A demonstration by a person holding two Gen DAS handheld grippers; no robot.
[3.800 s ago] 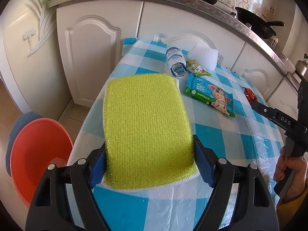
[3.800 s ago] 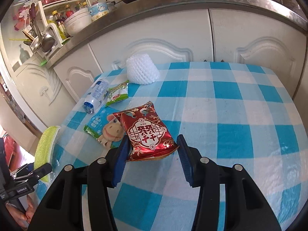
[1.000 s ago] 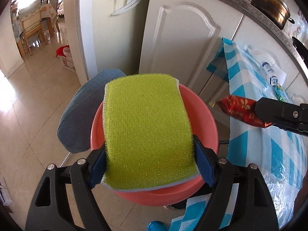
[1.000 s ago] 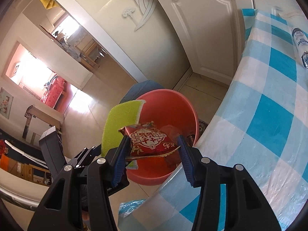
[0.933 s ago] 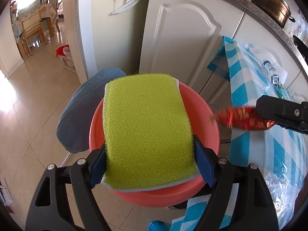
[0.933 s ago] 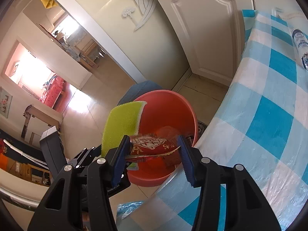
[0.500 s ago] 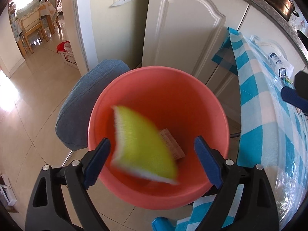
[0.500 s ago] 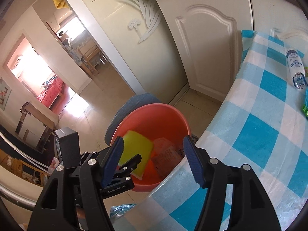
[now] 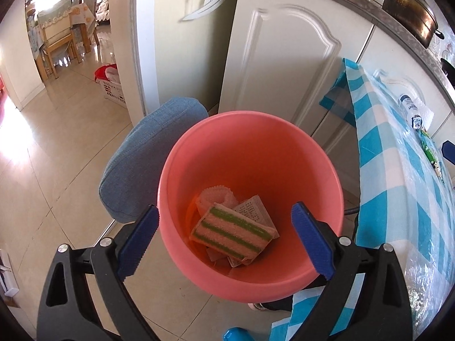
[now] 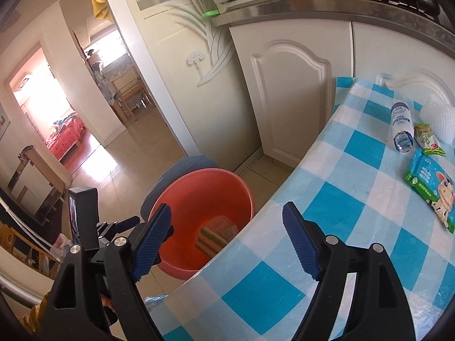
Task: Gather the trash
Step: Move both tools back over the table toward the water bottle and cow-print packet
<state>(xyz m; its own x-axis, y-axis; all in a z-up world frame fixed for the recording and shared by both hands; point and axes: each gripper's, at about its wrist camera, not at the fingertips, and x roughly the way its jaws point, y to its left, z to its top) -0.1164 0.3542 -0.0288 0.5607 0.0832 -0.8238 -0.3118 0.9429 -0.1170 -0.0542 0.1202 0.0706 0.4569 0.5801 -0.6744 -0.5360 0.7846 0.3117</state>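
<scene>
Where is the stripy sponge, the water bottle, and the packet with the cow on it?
stripy sponge [image 9: 231, 234], left wrist view, striped top face
water bottle [image 10: 400, 126], right wrist view, label
cow packet [image 10: 432, 186], right wrist view, printed front

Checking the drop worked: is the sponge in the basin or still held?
In. The sponge lies striped side up at the bottom of the basin; the left gripper hangs open above it.

Your right gripper [image 10: 226, 234] hangs with jaws spread and empty over the checked tablecloth's [image 10: 335, 199] edge. Beyond it, the red basin [image 10: 182, 193] on the floor holds a striped sponge [image 10: 209, 238]. A bottle [image 10: 401, 126] and wipes pack [image 10: 429, 182] lie on the cloth.
</scene>
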